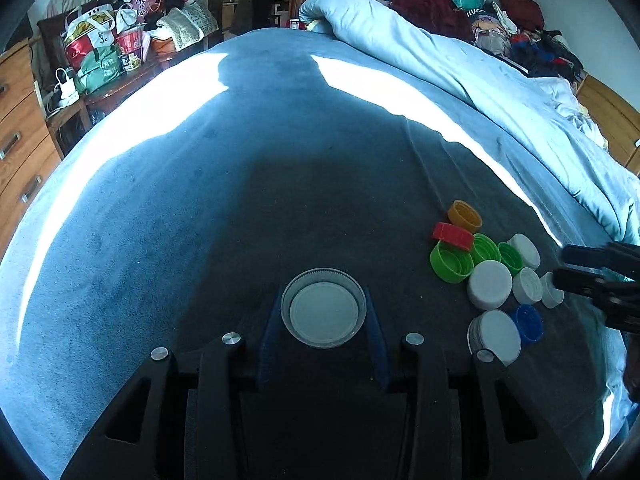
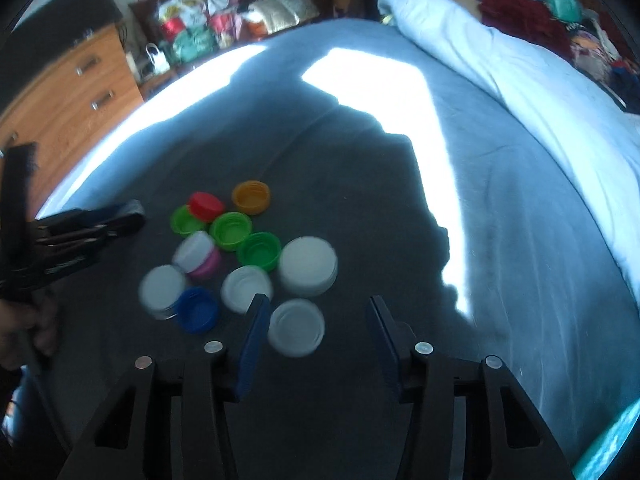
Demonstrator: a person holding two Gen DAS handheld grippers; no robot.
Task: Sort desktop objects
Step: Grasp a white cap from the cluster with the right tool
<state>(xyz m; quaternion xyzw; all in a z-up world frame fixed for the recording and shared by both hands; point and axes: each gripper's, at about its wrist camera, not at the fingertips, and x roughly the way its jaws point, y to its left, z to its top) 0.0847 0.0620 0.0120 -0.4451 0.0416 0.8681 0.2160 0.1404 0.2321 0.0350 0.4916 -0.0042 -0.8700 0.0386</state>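
Right under the left lens, your left gripper (image 1: pixel 324 322) has its blue pads snug against both sides of a large clear-rimmed white lid (image 1: pixel 323 307) sitting on the grey-blue bedspread (image 1: pixel 160 220), apart from the pile. It looks gripped; lift straight up so the rim doesn't slip, and carry it to its own spot. Off to the right sits the pile of mixed plastic bottle caps (image 1: pixel 488 268), with your right gripper (image 1: pixel 560 268) coming in at the frame edge.

Over to the right wrist view, a bit blurred: your right gripper (image 2: pixel 316 322) stands partly open, nothing pinched, with a flat white lid (image 2: pixel 296 328) between the fingers, nearer the left one. Centre it before you squeeze. This view alone shows the pink cap (image 2: pixel 208 264) tucked under a white one; the left view alone proves the left grip.
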